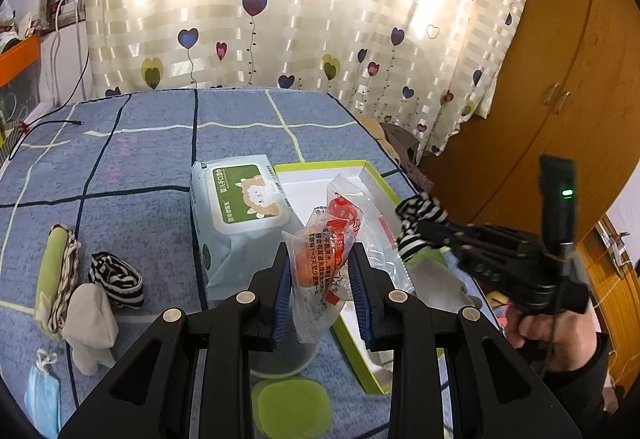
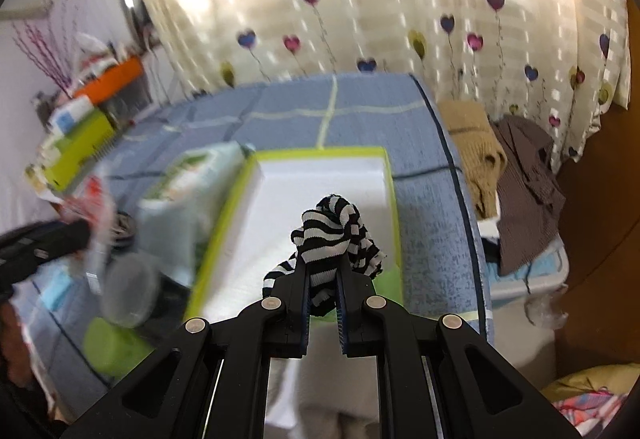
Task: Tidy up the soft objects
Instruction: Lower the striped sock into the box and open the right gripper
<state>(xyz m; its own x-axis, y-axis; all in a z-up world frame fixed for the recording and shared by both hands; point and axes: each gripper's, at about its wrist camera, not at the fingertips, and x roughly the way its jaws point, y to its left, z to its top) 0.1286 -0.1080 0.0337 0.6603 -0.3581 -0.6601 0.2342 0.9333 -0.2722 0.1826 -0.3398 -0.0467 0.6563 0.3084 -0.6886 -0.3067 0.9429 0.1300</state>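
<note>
My left gripper [image 1: 320, 273] is shut on a clear plastic packet [image 1: 326, 239] with orange and red contents, held above the near end of a green-rimmed white box [image 1: 320, 168]. My right gripper [image 2: 322, 273] is shut on a black-and-white striped sock [image 2: 332, 235], which hangs over the same box [image 2: 320, 153]. In the left wrist view the right gripper [image 1: 430, 233] comes in from the right with the striped sock [image 1: 418, 215] at the box's right rim. The left gripper [image 2: 60, 239] and its packet [image 2: 96, 207] show blurred at the left of the right wrist view.
A pack of wet wipes [image 1: 240, 199] lies left of the box on the blue checked bedcover [image 1: 140, 159]. Rolled socks [image 1: 116, 279], a grey sock [image 1: 90, 319] and a blue mask [image 1: 42, 395] lie at the left. Green pads [image 1: 294, 407] and a clear cup [image 2: 128, 291] sit near. Clothes [image 2: 520, 179] are piled beyond the bed's right edge.
</note>
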